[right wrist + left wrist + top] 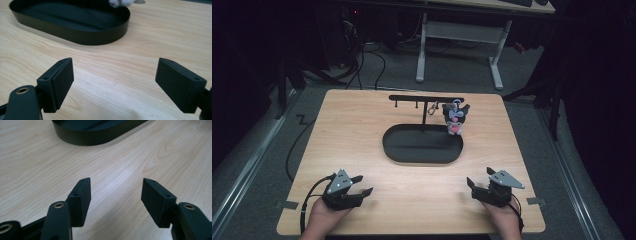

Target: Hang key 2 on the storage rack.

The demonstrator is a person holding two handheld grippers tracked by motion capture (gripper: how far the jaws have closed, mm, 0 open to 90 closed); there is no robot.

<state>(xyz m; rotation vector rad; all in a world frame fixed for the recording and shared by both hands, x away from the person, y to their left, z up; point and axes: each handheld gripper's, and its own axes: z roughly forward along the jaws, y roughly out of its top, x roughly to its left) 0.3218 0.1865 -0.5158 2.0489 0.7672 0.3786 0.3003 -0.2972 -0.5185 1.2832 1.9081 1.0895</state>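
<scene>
High view: the light wooden table (362, 125) carries a black oval metal tray (422, 144) at its centre, with a thin black T-shaped hanging rack (426, 98) rising from the tray's 12 o'clock side. A small black plush keychain toy with a pink belly (455, 119) hangs from the rack's right end, at about 1 o'clock over the tray, beside a silver clasp. The left gripper (357, 186) rests at the table's 7 o'clock, held in a hand (323, 216); the right gripper (473, 186) sits at 5 o'clock. Both are well apart from the toy and from the tray, and hold nothing.

Left gripper view: the left tongs' black jaws stand moderately apart with bare wood grain between them, nothing gripped. The tray's near wall curves across at 12 o'clock.

Right gripper view: the right tongs' jaws gape wider, again empty over bare table. The tray lies at 11 o'clock, and the toy's pale lower end (120, 3) dangles at the top edge, above the tray's far rim.

My reading is that the work concerns the hanging toy and has not begun: it is still on its hook, the tray is empty, and both grippers wait at the near edge. Reaching, gripping and unhooking are all left.
</scene>
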